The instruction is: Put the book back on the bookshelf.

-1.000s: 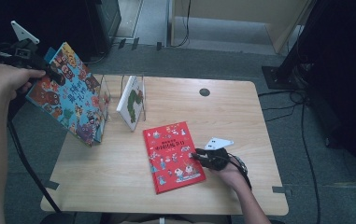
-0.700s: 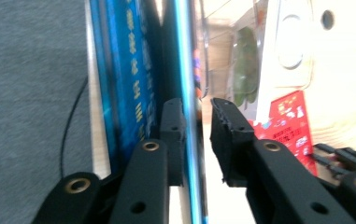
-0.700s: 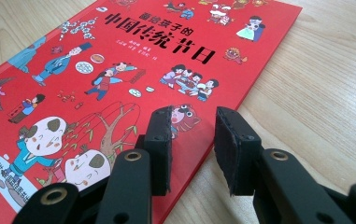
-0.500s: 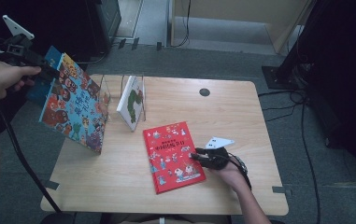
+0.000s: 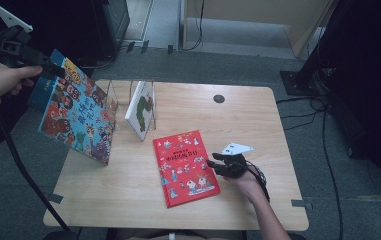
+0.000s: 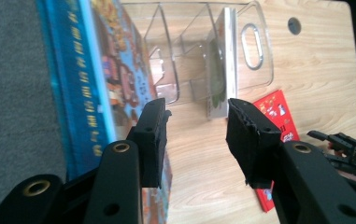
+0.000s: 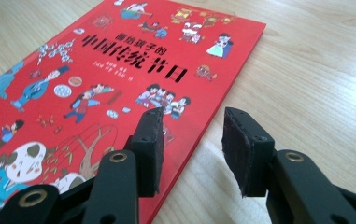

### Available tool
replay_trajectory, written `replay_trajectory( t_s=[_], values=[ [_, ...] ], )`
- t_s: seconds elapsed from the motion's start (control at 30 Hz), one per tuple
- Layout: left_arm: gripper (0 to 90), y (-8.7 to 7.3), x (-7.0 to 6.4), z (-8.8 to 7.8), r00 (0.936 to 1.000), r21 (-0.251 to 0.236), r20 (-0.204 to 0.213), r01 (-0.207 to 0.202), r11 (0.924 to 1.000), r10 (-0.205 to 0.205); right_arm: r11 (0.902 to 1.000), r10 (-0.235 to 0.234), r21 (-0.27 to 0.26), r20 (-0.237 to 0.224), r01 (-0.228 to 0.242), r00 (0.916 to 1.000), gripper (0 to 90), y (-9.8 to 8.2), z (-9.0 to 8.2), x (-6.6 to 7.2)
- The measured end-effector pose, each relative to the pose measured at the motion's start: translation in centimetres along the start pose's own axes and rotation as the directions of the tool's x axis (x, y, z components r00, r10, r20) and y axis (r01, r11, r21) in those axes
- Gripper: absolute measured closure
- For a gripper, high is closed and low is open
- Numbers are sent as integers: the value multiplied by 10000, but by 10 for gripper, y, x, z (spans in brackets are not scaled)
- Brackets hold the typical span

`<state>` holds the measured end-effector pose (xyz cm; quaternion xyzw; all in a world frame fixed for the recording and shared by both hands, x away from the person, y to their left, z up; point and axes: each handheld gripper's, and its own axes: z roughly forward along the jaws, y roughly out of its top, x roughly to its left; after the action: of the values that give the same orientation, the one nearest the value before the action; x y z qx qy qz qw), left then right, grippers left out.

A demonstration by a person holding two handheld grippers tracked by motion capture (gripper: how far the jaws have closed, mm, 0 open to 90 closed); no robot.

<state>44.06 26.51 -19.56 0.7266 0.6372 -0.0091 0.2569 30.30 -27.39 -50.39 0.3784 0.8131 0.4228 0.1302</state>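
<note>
Left gripper (image 5: 53, 70): Raised at the table's left edge, its jaws stand apart and have just been opening; in the left gripper view nothing is between them, so it has let go of the big book.

Blue picture book (image 5: 75, 116): Stands tilted at the left edge of the wooden table (image 5: 258, 125), its lower edge on the tabletop and its top leaning out toward the left gripper, whose tip is at that upper corner. Whether they touch cannot be told. The lean suggests it was tipped up for a move toward the rack.

Clear file rack (image 6: 199, 51): Just to the right of the blue book, its see-through dividers upright, placed to take books on edge.

White-and-green book (image 5: 140, 110): Already standing in one of the rack's slots, leaning on a divider.

Red picture book (image 5: 185, 167): Lies flat, cover up, near the table's middle, apart from the rack; seemingly next to be shelved.

Right gripper (image 5: 213, 164): Low at the red book's right edge. Its jaws are parted and have just been opening, one pad over the cover, the other over bare wood; they straddle the edge without pinching it, seemingly lined up for a grip.
</note>
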Motion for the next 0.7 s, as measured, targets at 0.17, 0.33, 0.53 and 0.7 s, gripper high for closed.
replay_trajectory(
  t_s=[0.17,0.33,0.53,0.7],
  values=[
    [595,-16,-10,12,9991,8,282,-310,9995,309,9997,255,6,267,-255,9993,521,4,5,-2],
    [578,-34,-22,25,9975,-220,362,-606,9979,613,9998,168,56,296,-170,9994,520,10,10,-2],
    [550,-54,-39,46,9930,-240,620,-992,9948,1005,9999,72,136,342,-77,9994,504,14,15,-2],
    [541,-72,-51,68,9867,-494,932,-1290,9904,1332,9999,165,36,237,-165,9996,546,16,18,-2]
  ],
)
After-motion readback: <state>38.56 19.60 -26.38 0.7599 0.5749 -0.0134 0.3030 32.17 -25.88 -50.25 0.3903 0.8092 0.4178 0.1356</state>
